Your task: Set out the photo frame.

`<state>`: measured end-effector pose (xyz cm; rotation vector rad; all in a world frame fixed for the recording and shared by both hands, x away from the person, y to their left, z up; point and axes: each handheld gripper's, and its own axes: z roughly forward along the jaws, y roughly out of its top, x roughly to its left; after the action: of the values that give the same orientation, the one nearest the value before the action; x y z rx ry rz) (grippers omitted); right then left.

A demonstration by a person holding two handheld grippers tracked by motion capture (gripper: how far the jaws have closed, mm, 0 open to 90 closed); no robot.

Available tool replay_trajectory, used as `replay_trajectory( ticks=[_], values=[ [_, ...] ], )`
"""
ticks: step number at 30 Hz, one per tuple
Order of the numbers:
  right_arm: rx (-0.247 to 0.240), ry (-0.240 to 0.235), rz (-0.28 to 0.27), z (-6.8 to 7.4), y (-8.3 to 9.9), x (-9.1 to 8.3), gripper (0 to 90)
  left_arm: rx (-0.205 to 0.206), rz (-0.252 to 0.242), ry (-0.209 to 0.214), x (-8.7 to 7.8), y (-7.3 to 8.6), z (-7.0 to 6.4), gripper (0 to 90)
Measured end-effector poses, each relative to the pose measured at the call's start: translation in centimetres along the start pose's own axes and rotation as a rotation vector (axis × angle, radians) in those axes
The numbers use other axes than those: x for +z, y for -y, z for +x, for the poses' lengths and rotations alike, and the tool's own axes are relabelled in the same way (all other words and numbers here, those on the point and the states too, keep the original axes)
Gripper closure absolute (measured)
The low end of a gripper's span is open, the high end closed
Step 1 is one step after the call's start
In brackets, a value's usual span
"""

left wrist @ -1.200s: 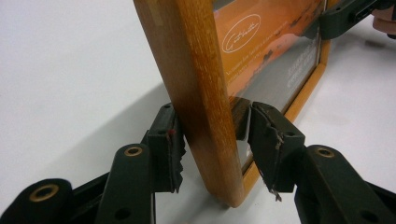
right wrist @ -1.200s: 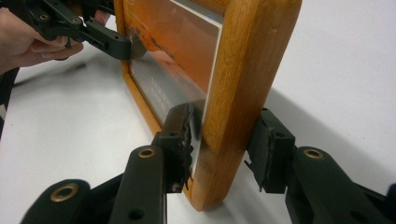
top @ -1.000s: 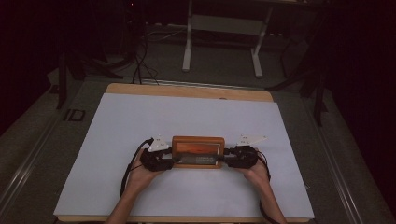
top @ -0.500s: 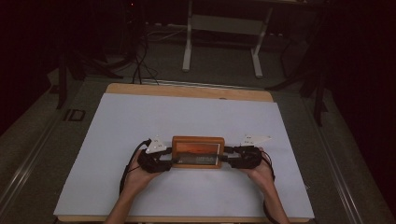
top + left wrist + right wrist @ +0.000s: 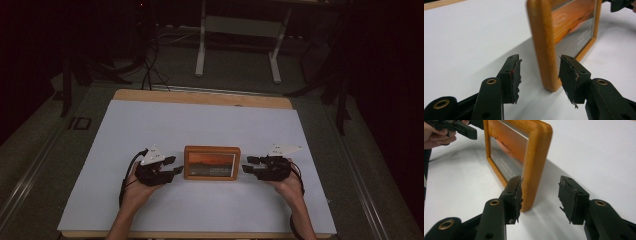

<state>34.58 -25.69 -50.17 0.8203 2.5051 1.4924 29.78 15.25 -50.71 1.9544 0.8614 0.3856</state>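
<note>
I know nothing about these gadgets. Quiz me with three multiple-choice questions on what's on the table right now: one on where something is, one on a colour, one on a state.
1. Where does the picture frame stand?
A. Between the two grippers
B. At the table's far left corner
C. On the floor

2. What colour is the frame's border?
A. Blue
B. Orange-brown wood
C. White

3. How do the jaws of the left gripper and right gripper stand?
A. Both shut on the frame
B. One open, one shut
C. Both open, apart from the frame

Answers:
1 A: the high view shows a gripper on each side of it.
2 B: both gripper views show a wooden edge.
3 C: each gripper view shows a wide gap between its jaws, the frame beyond them.
</note>
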Motion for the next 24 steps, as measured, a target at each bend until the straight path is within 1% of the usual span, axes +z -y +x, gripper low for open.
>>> replay_trajectory(
  ticks=[2,3,5,7,9,11,12,13,16,18,19,20,21,22,23,24],
  values=[
    [0.004,0.005,0.000,-0.1,0.1,-0.1,52.4,-0.004,-0.001,-0.004,-0.1,0.0,0.1,51.1],
    [0.006,0.005,0.000,-0.1,0.1,-0.1,52.4,-0.015,-0.006,-0.020,-0.5,0.2,0.6,51.1],
    [0.012,0.010,0.013,-0.2,0.2,0.1,52.3,-0.021,-0.006,-0.034,-0.7,0.3,0.9,51.2],
    [0.005,0.013,0.023,-0.1,0.2,0.3,51.9,-0.028,0.005,-0.054,-0.8,0.4,1.2,51.2],
    [0.000,0.024,0.035,0.0,0.2,0.5,51.9,-0.035,0.007,-0.071,-0.9,0.5,1.5,51.2],
    [0.006,0.034,0.037,-0.1,0.2,0.5,52.0,-0.044,0.010,-0.090,-1.0,0.6,1.8,51.2],
    [0.015,0.047,0.039,-0.2,0.2,0.5,52.0,-0.047,0.015,-0.102,-1.0,0.7,1.9,51.2],
    [0.023,0.060,0.042,-0.2,0.3,0.6,51.8,-0.048,0.023,-0.123,-0.8,0.9,2.1,51.1],
    [0.050,0.097,0.050,-0.4,0.4,0.8,50.9,-0.056,0.070,-0.180,-0.3,1.3,2.5,51.1],
    [0.056,0.133,0.062,-0.6,0.4,0.8,50.3,-0.054,0.096,-0.217,0.0,1.5,2.8,50.6],
    [0.056,0.149,0.067,-0.7,0.4,0.8,50.1,-0.060,0.105,-0.232,0.2,1.6,2.9,50.3],
    [0.056,0.149,0.067,-0.7,0.4,0.8,50.1,-0.060,0.105,-0.232,0.2,1.6,2.9,50.0],
    [0.060,0.161,0.070,-0.7,0.4,0.8,49.9,-0.064,0.127,-0.264,0.4,1.8,3.2,50.0],
    [0.068,0.178,0.069,-0.9,0.4,0.8,49.8,-0.067,0.137,-0.274,0.5,1.9,3.4,49.7],
    [0.069,0.186,0.072,-1.0,0.4,0.8,49.7,-0.077,0.145,-0.284,0.6,2.0,3.6,49.6],
    [0.067,0.194,0.074,-1.0,0.4,0.7,49.7,-0.096,0.154,-0.289,0.7,2.1,3.8,48.9]
  ],
)
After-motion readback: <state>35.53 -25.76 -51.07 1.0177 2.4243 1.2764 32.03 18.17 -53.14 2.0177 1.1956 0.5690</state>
